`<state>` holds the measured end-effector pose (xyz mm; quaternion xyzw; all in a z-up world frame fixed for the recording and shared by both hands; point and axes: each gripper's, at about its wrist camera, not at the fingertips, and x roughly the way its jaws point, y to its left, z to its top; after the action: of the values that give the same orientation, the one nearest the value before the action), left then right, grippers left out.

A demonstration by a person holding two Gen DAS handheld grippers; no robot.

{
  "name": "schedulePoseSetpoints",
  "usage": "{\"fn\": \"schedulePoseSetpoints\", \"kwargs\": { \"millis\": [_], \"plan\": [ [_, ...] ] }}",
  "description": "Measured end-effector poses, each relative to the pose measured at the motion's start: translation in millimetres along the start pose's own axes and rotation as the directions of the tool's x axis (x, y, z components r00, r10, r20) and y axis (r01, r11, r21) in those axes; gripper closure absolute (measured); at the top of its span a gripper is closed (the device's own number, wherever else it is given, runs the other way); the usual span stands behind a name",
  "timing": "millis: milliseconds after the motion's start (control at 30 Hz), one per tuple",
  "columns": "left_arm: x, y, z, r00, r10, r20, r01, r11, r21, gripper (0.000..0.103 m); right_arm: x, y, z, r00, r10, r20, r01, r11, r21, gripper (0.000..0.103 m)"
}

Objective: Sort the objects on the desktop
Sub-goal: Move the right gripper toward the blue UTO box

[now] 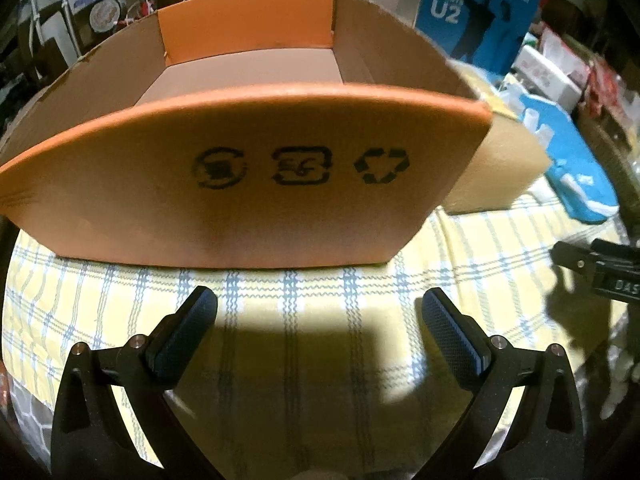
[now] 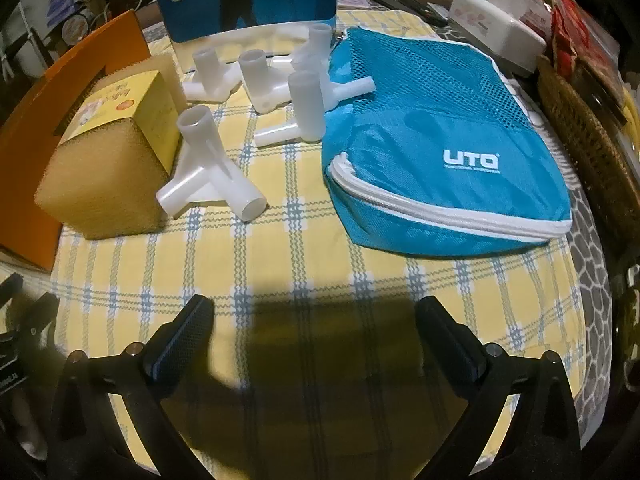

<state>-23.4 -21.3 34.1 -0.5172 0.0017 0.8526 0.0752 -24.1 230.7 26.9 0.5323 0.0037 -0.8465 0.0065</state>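
Both tongs gape wide, empty, over the checked surface (image 2: 320,264). Left tongs (image 1: 320,308) face the box (image 1: 256,184) filling the frame. Right tongs (image 2: 314,312): connectors (image 2: 208,160) upper left beside a sponge (image 2: 108,168), bag (image 2: 444,148) right.

White pipe connectors (image 2: 212,160) stand between sponge (image 2: 108,160) and blue bag (image 2: 432,140) (zipped).
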Motion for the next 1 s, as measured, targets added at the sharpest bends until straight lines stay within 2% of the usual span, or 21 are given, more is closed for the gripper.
{"fn": "schedulePoseSetpoints", "kwargs": {
  "millis": [100, 200, 300, 400, 467, 633, 867, 1000],
  "plan": [
    [-13, 1, 15, 0.999, -0.04, 0.024, 0.04, 0.999, 0.001, 0.0, -9, -1, 0, 1.0, -0.002, 0.021, 0.002, 1.0, 0.007, 0.0],
    [-27, -1, 21, 0.996, -0.051, 0.068, 0.049, 0.998, 0.035, 0.0, -22, -3, -4, 0.998, -0.013, 0.062, 0.013, 1.0, 0.002, 0.0],
    [-46, -6, -1, 0.987, -0.063, 0.15, 0.053, 0.996, 0.068, 0.0, -35, -3, -5, 0.994, -0.028, 0.107, 0.029, 1.0, -0.004, 0.0],
    [-82, -24, -23, 0.967, -0.048, 0.249, 0.024, 0.995, 0.097, 0.0, -46, 0, -2, 0.99, -0.041, 0.135, 0.042, 0.999, -0.01, 0.0],
    [-100, -28, -23, 0.958, -0.057, 0.283, 0.024, 0.993, 0.118, 0.0, -55, 0, 0, 0.987, -0.036, 0.159, 0.039, 0.999, -0.015, 0.0],
    [-129, -32, 0, 0.941, -0.071, 0.331, 0.03, 0.991, 0.127, 0.0, -79, 4, 9, 0.978, -0.008, 0.21, 0.009, 1.0, -0.003, 0.0],
    [-141, -37, 48, 0.923, -0.084, 0.374, 0.036, 0.99, 0.135, 0.0, -102, 3, 50, 0.97, 0.018, 0.244, -0.009, 0.999, -0.035, 0.0],
    [-140, -47, 82, 0.916, -0.16, 0.368, 0.09, 0.976, 0.2, 0.0, -119, -3, 78, 0.96, 0.043, 0.278, -0.023, 0.997, -0.076, 0.0]
  ]
}}
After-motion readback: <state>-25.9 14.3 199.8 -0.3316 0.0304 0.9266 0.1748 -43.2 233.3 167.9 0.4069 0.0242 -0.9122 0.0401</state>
